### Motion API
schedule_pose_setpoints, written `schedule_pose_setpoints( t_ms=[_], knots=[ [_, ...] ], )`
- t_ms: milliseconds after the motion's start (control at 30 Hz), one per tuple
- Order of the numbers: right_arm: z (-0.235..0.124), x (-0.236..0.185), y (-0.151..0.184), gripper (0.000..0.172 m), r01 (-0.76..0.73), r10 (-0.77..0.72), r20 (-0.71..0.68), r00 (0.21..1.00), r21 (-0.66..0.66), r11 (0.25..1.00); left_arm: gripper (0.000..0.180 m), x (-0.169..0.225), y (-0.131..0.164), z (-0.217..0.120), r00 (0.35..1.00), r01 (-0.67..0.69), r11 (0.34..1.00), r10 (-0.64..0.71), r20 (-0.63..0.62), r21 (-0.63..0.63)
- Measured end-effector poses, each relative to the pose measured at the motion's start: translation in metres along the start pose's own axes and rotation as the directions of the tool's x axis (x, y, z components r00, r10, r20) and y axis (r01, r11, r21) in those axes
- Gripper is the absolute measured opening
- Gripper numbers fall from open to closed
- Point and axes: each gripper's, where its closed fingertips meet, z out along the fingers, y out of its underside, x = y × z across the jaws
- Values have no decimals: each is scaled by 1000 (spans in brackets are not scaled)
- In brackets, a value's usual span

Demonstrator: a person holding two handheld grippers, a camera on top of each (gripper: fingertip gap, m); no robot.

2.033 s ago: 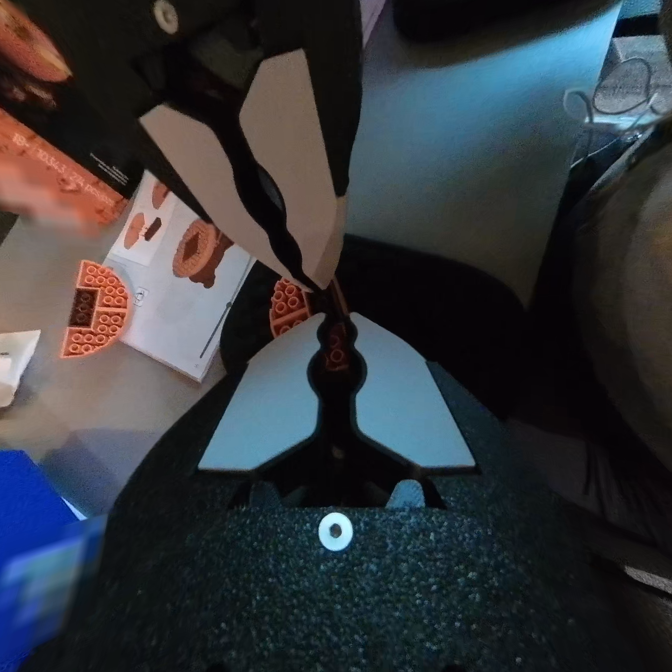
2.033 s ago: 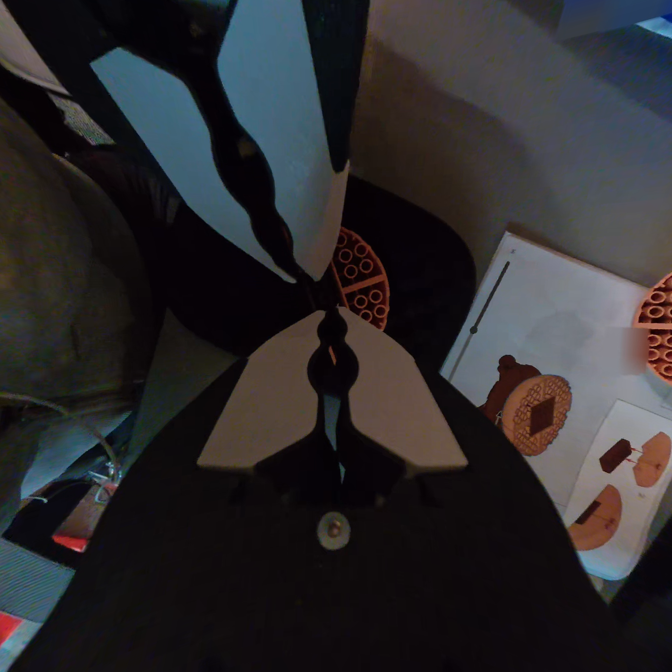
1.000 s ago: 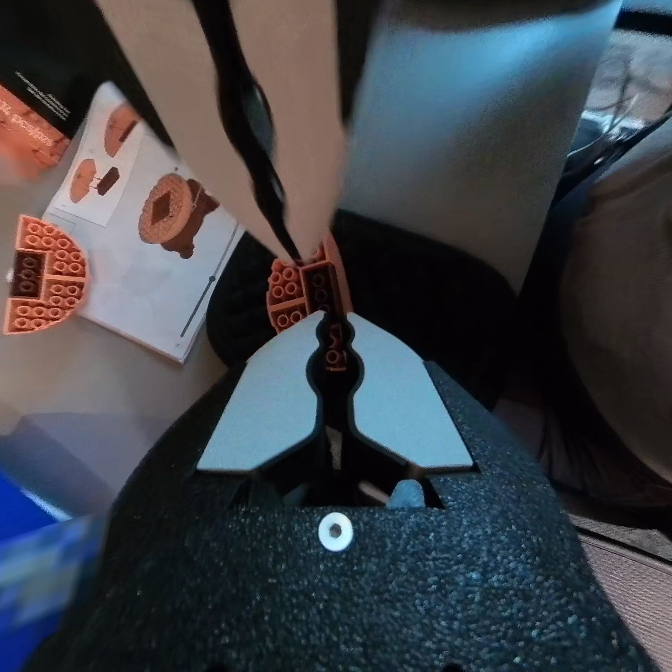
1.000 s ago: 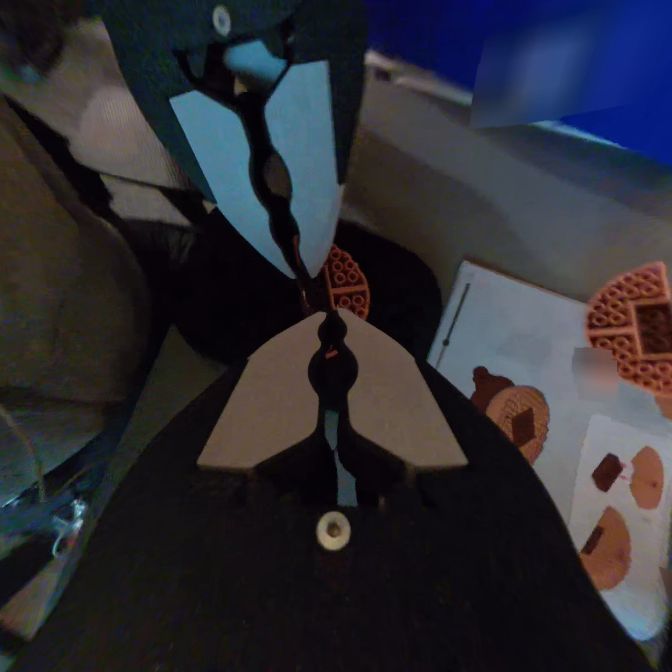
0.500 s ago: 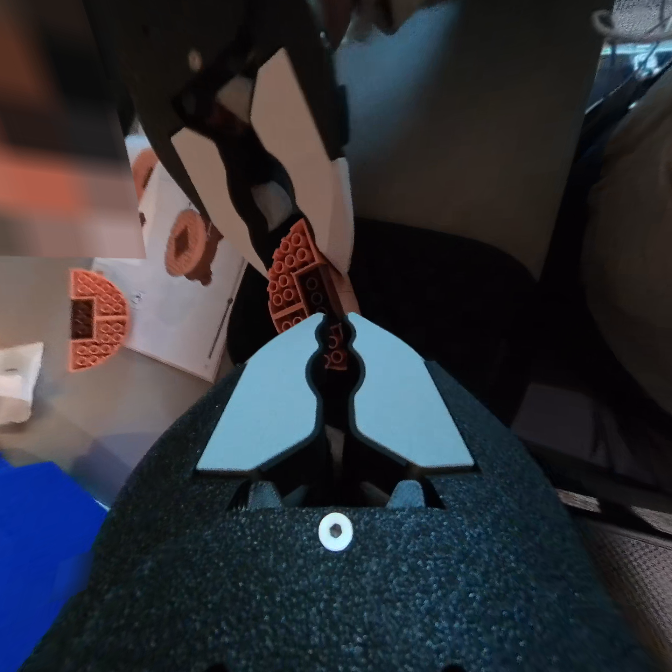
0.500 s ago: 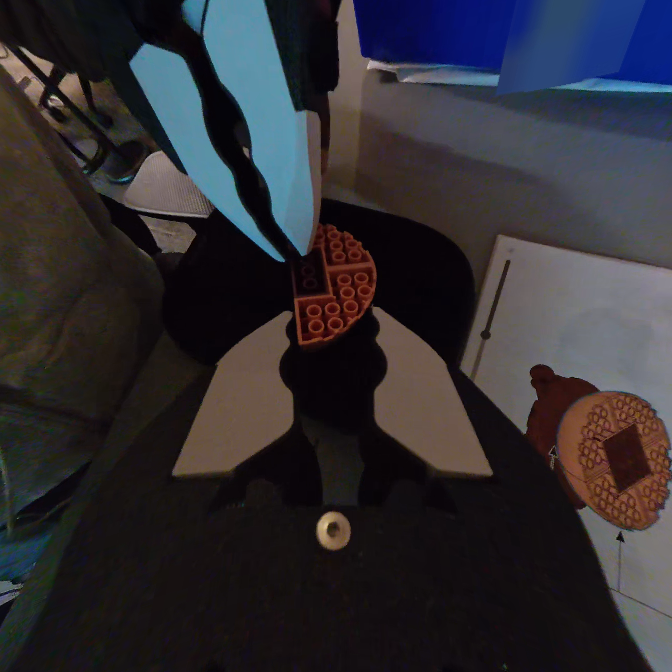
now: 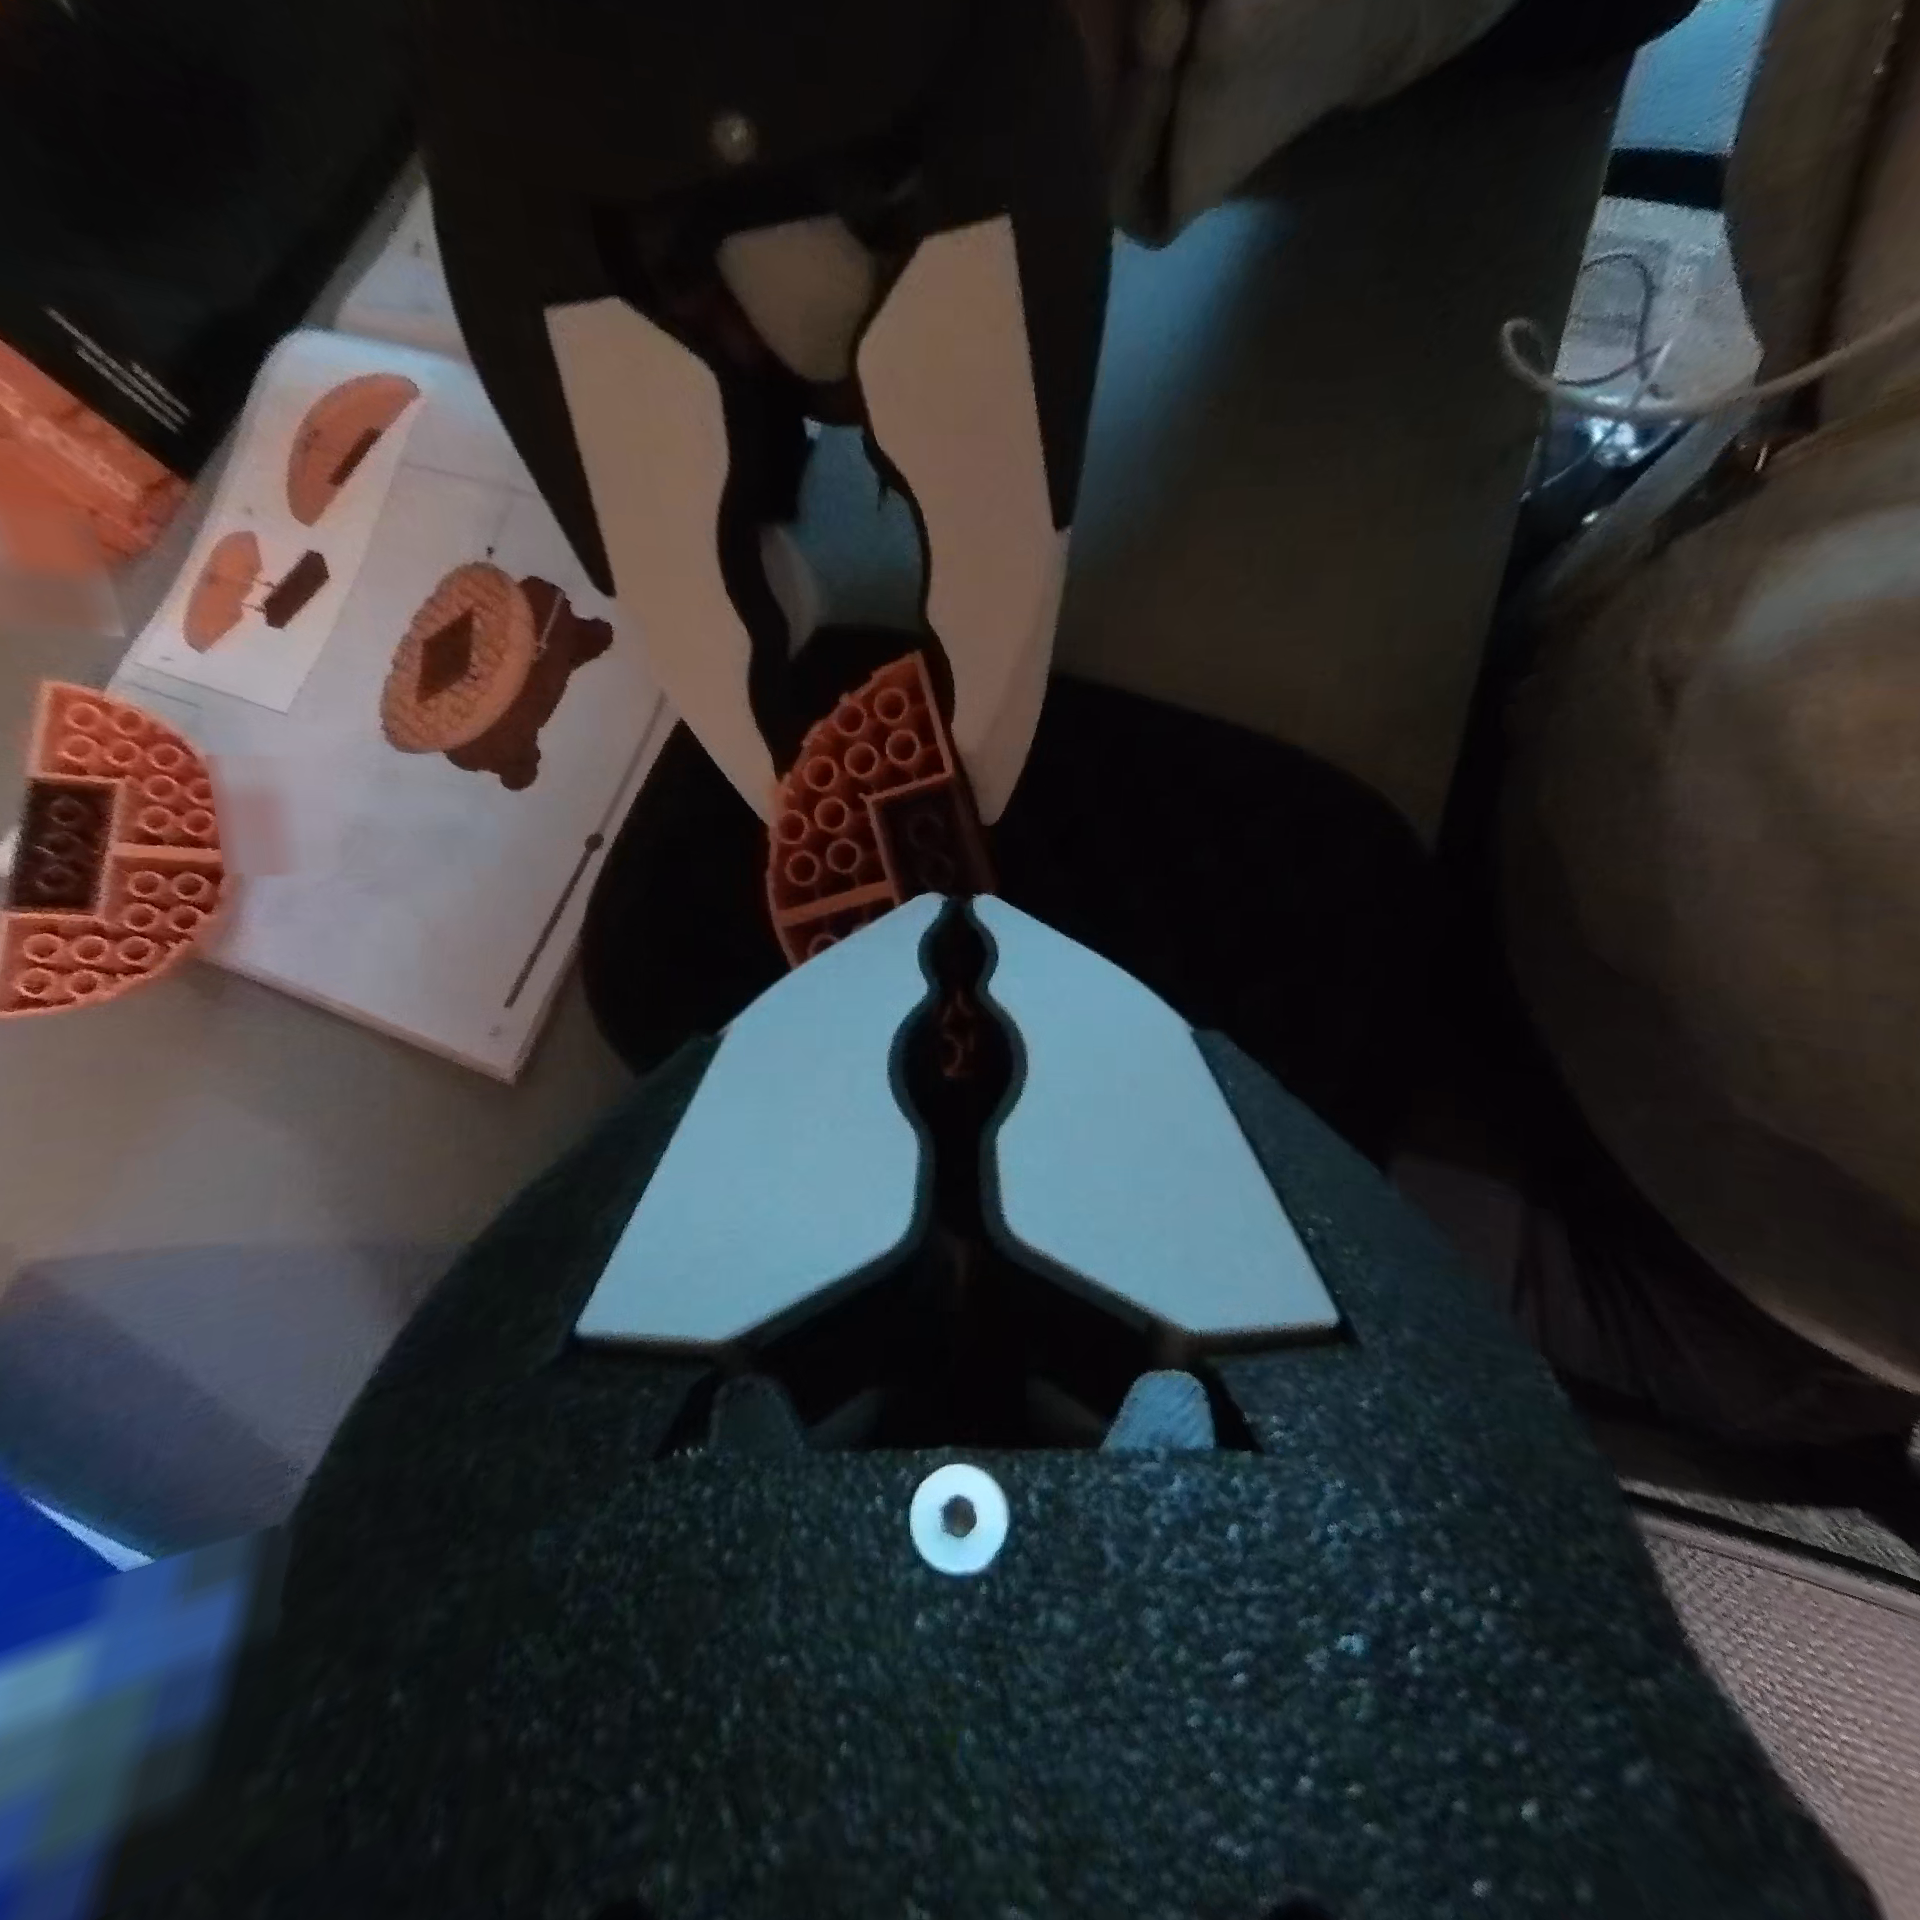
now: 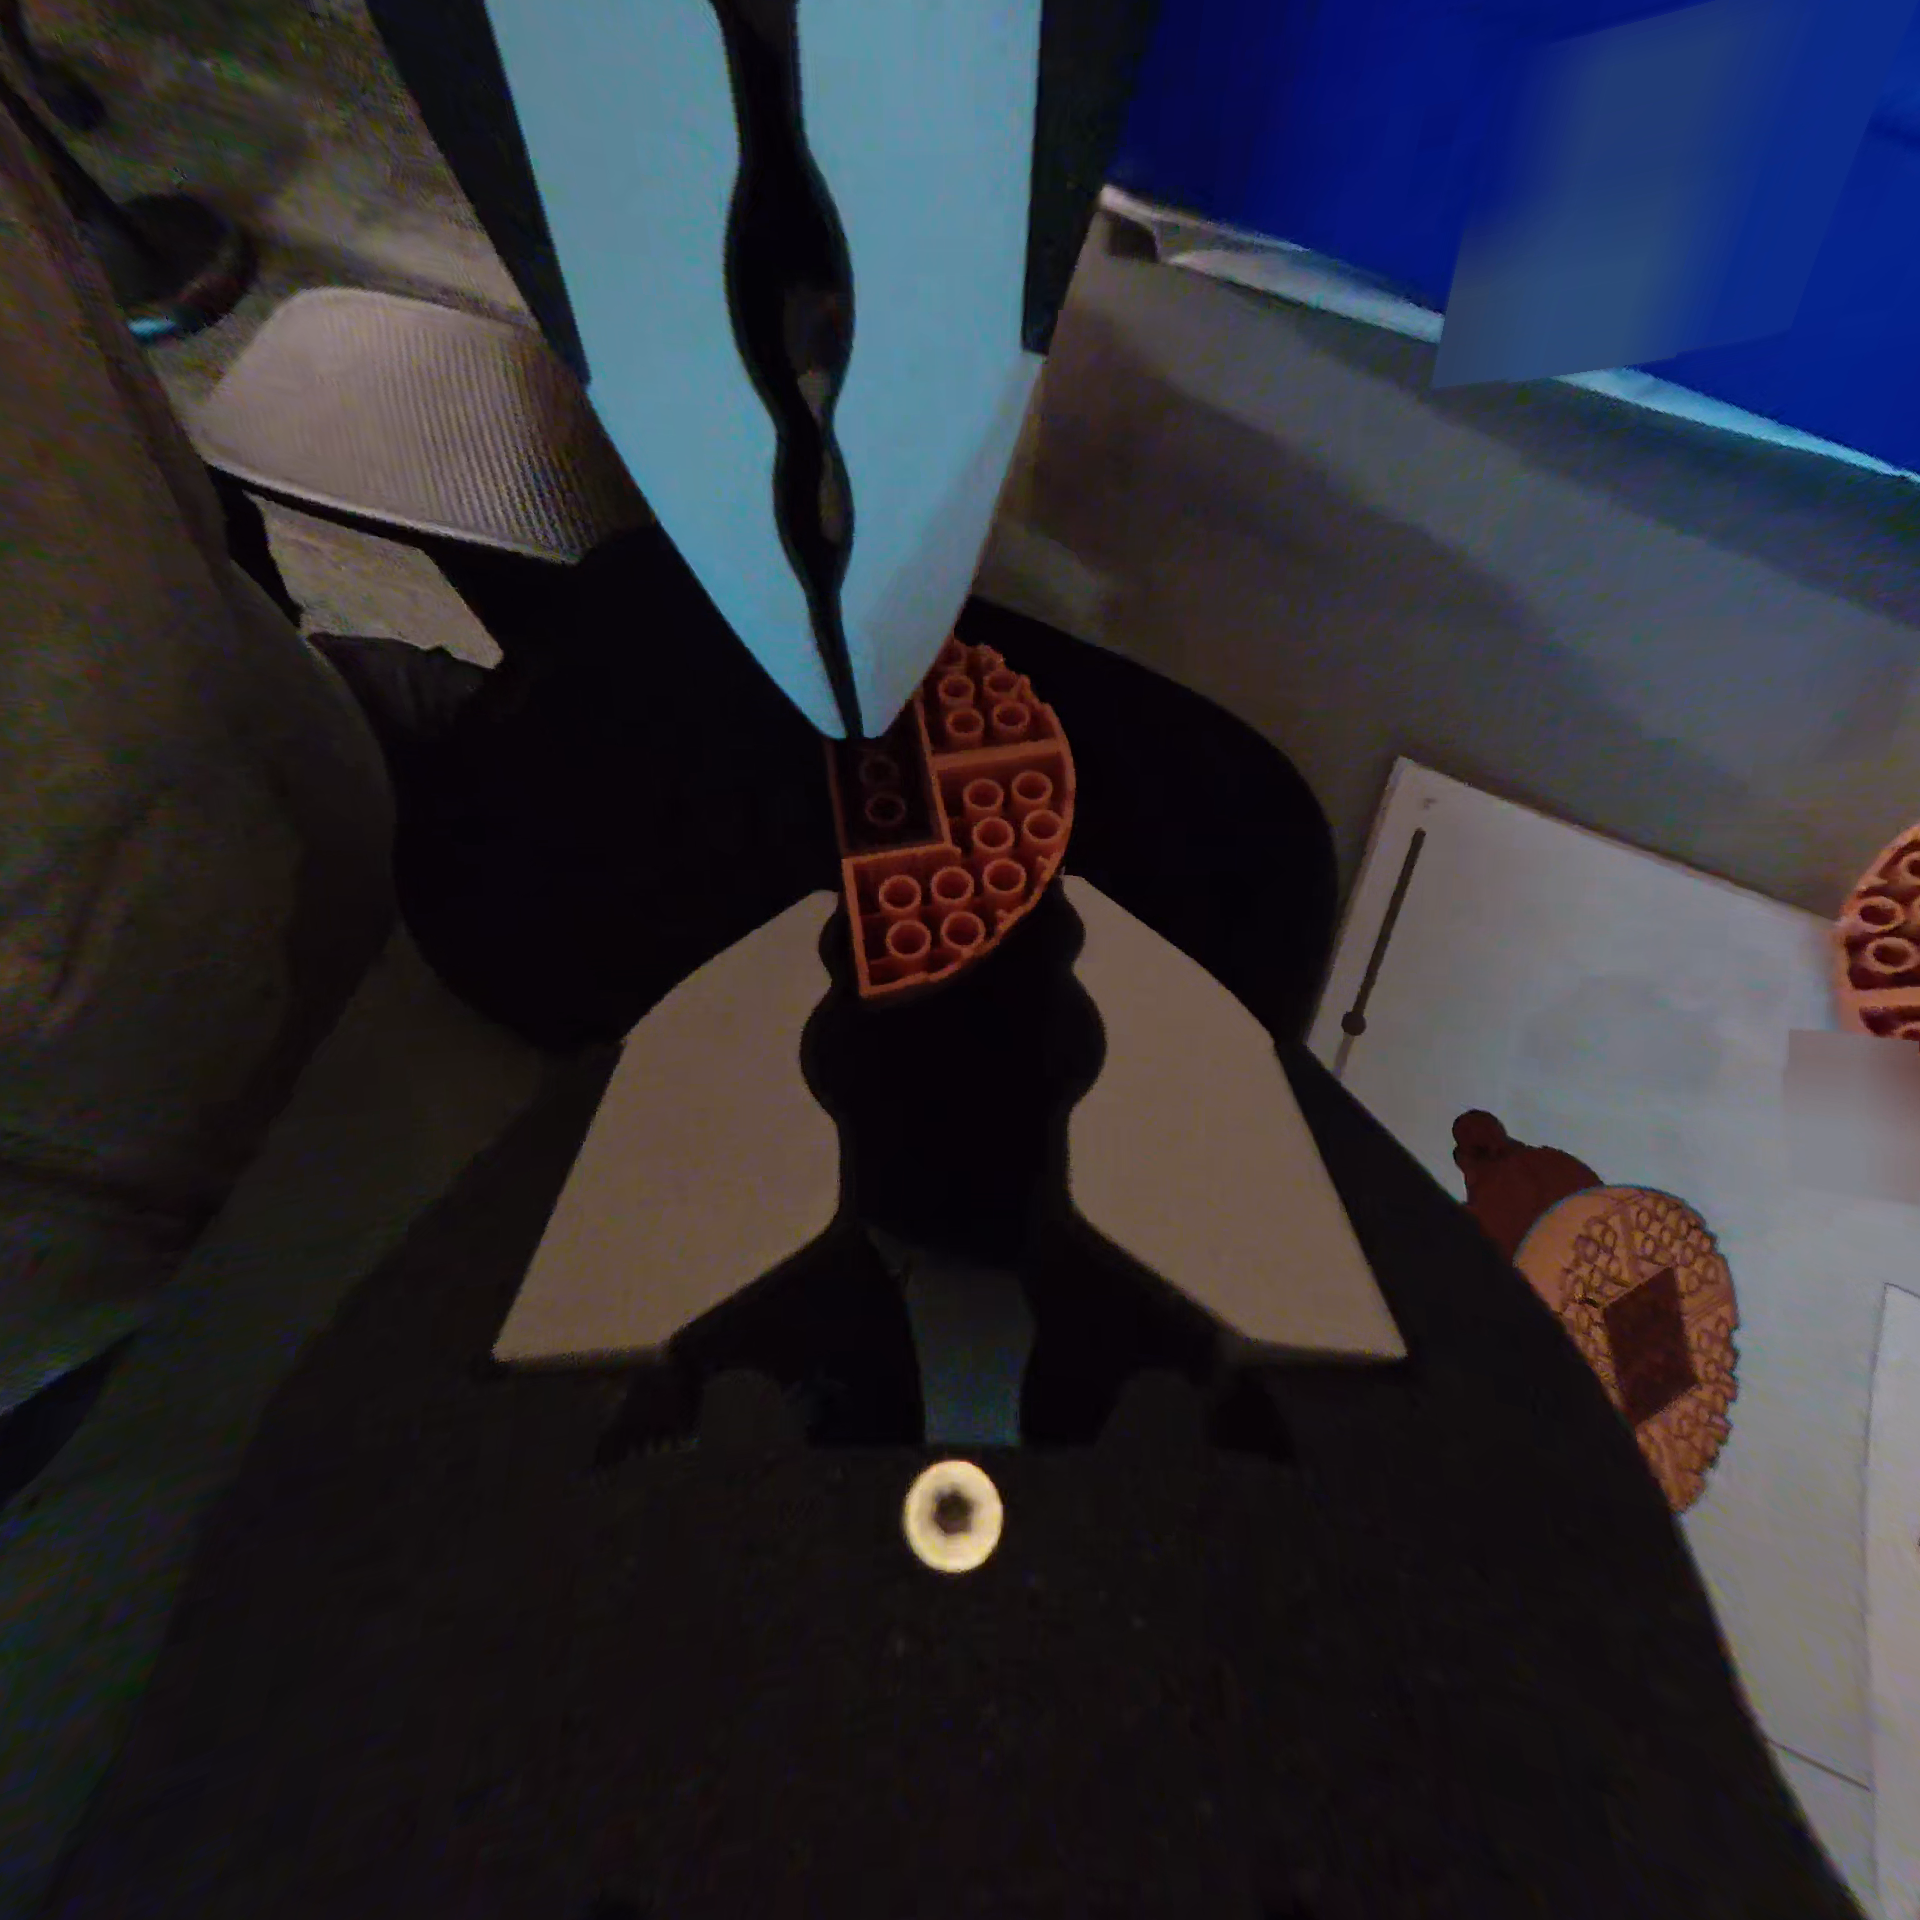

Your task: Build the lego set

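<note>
- My left gripper (image 7: 958,906) points forward and a little downward over the round black pad (image 7: 1195,831), fingers pressed together at the tips, pinching the straight edge of the orange half-disc of bricks (image 7: 852,821) at its dark brown insert.
- From my right wrist view the same left gripper (image 8: 847,727) comes down from the top, its pale fingers (image 8: 665,416) meeting on the dark brown brick (image 8: 883,800) set in the half-disc (image 8: 966,842).
- My right gripper (image 8: 951,914) faces the left one nearly head-on, fingers spread, the half-disc's curved lower end standing between the tips; I cannot tell whether either pad touches it.
- In the left wrist view the right gripper (image 7: 883,790) reaches in from above, its white fingers (image 7: 665,540) on either side of the piece's far end.
- The piece is held up off the black pad, tilted on edge with its studded face showing to both cameras.
- A second orange half-disc (image 7: 104,852) lies on the table (image 7: 208,1143) to my left, beside the white instruction sheet (image 7: 395,831).
- A blue object (image 8: 1558,156) stands behind.
</note>
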Motion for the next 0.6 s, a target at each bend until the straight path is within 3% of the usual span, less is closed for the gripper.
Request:
schedule_pose_setpoints(
  t_ms=[400,600],
  knots=[
    [6,0,2,31,-11,11,2,1000,-89,996,0,4,0,5,996,42,999,-42,-81,2],
    [4,0,3,32,-18,19,25,1000,-50,999,0,1,-3,-2,997,76,995,-76,0,67]
  ],
)
